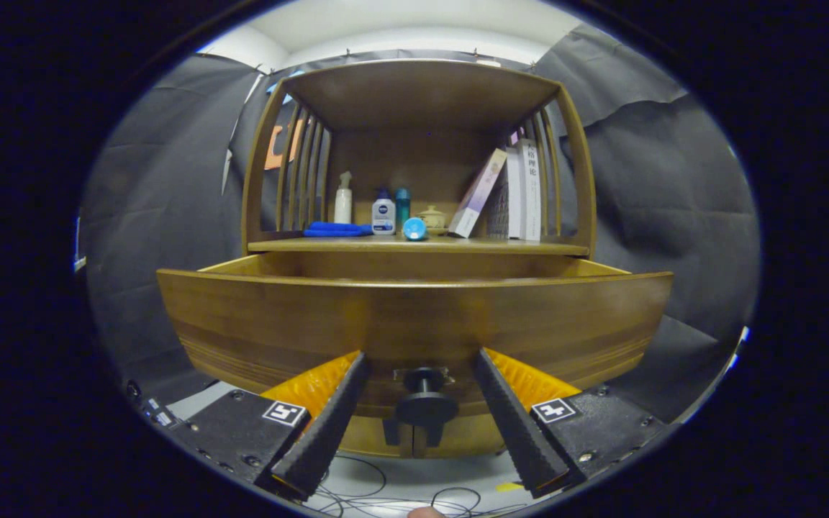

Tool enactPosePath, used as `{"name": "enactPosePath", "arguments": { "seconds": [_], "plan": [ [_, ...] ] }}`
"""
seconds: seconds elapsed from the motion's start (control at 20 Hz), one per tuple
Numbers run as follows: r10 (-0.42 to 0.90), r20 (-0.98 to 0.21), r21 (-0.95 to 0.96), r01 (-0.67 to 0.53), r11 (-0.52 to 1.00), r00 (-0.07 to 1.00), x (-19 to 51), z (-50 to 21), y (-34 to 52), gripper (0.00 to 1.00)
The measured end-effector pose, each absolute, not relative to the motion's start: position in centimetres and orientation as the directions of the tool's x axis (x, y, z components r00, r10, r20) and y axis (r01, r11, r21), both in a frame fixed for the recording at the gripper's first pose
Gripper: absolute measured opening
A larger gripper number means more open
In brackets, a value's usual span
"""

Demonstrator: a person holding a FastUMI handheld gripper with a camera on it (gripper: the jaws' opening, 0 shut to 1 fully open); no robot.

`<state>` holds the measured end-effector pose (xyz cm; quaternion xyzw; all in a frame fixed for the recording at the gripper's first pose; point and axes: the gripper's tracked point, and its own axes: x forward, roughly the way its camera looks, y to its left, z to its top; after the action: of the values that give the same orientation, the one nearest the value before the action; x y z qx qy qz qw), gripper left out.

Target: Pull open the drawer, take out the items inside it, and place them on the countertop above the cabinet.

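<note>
My gripper (422,370) has its two fingers spread apart, clamped on nothing. Between them, free of both, sits the dark round knob (425,406) on the front of the wide wooden drawer (414,324). There is open room on either side of the knob, between it and each finger. Under the fingers I see thin black cables (386,496) lying loose on the pale floor.

The drawer stands pulled out toward me; its curved front panel spans well past both fingers, and its top edge runs as a clean line just ahead of them. Behind that edge the drawer's side walls lead back to the brown wooden cabinet (418,93). I cannot see what lies inside the drawer from this low angle.

Beyond the drawer is the cabinet's countertop (529,247), its front lip straight and bare. On it, from left: a folded blue cloth (337,229), a white spray bottle (343,198), a white bottle with a dark blue label (383,214), a teal bottle (402,207), a light blue round object (414,229), a small cream lidded pot (432,216), and leaning books (508,191) against the slatted right side. The countertop's front strip before the books is open.
</note>
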<state>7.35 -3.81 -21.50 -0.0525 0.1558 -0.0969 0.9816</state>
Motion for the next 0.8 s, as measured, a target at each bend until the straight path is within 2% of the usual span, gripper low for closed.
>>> {"name": "enactPosePath", "arguments": {
  "seconds": [0.8],
  "plan": [
    [-0.194, -0.37, -0.159, 0.144, 0.977, 0.909, 14.7, -21.7, -4.9, 0.99]
  ]
}}
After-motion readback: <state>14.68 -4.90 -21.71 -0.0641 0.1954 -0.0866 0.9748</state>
